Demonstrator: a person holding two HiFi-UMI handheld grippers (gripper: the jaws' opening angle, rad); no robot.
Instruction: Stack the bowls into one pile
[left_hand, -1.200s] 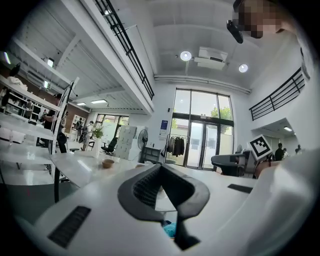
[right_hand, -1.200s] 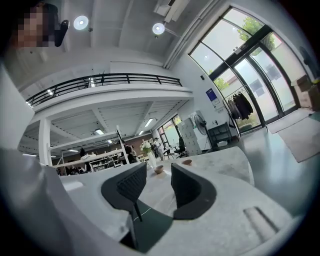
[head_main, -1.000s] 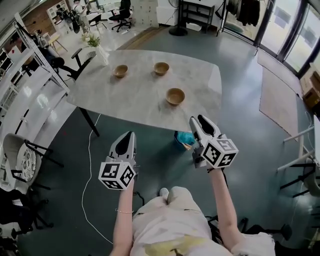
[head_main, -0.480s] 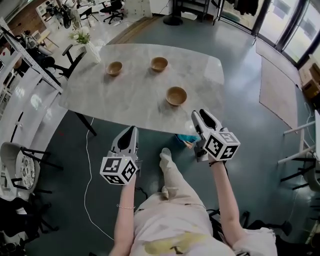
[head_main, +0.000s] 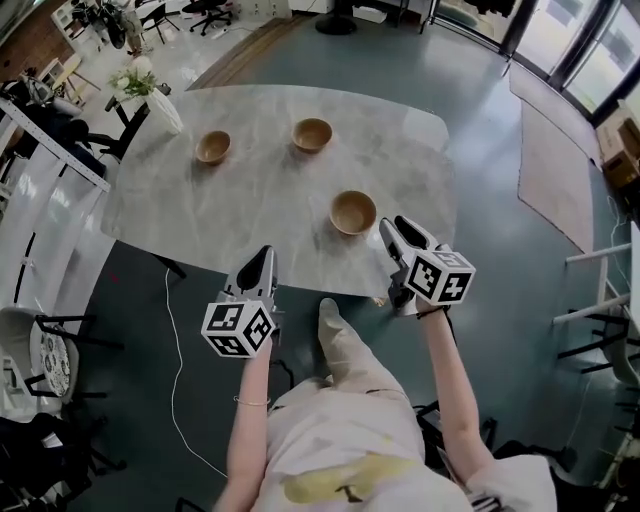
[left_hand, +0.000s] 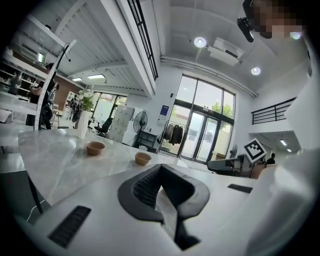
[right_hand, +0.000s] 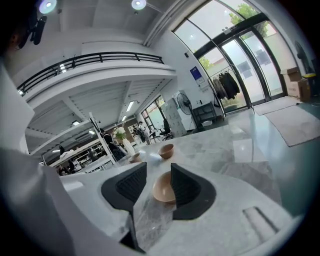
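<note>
Left tongs (head_main: 264, 254), right tongs (head_main: 397, 225) advanced to table (head_main: 250, 205) edge | left clenched | right released

The table (head_main: 260, 190) looks like glossy, veined pale marble; the bowls (head_main: 353, 211) like matt tan wood. The left gripper (head_main: 262, 262) and right gripper (head_main: 402, 232) have smooth white plastic shells and black ribbed pads (right_hand: 131, 186).

We find no word, number or brand that we can read. The cube (head_main: 236, 329) on the left gripper (head_main: 262, 255) and the cube (head_main: 440, 277) on the right gripper (head_main: 398, 228) bear only black-and-white square patterns, without letters. A small blue sign (left_hand: 164, 109) hangs on the wall (left_hand: 169, 87) beside the tall windows (left_hand: 205, 120); its print is too small for us to make out.
</note>
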